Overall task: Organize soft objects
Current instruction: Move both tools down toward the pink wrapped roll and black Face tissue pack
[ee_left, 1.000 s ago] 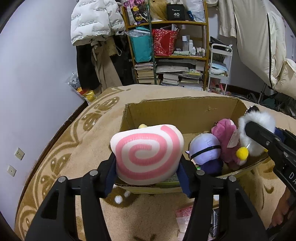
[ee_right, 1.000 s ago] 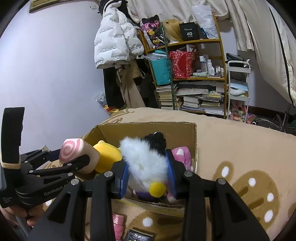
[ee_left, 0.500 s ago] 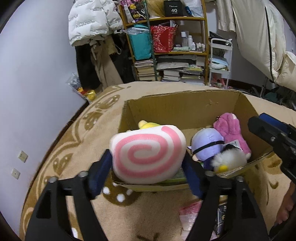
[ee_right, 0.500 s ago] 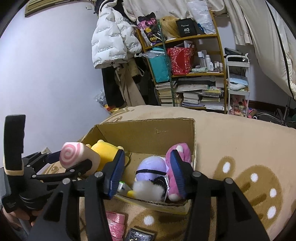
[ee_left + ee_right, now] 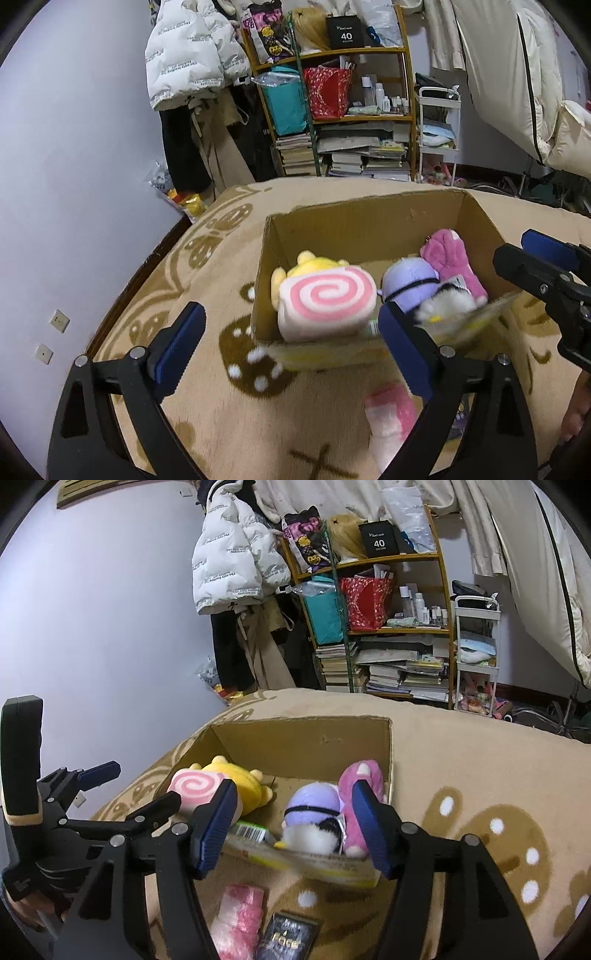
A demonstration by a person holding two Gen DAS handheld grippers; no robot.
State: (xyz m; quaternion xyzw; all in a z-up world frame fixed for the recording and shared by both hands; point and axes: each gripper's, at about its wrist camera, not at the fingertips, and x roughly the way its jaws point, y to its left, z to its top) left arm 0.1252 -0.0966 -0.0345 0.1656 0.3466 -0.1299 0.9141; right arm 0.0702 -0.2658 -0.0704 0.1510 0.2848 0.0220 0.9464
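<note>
Both grippers angle down over cardboard box (image 5: pixel 354 225). Left gripper (image 5: pixel 288 332) and right gripper (image 5: pixel 295 823) jaws opening, nothing gripped. Swirl plush (image 5: pixel 327 299) lies in box beside yellow plush (image 5: pixel 236 775); pink pack (image 5: pixel 240 915) on rug.

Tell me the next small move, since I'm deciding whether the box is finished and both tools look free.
Probably bring the right gripper down to the pink fuzzy bundle lying on the tan rug before the cardboard box. The pink spiral roll cushion and white fluffy toy already sit inside, and both grippers' jaws are opening with nothing between them.
</note>
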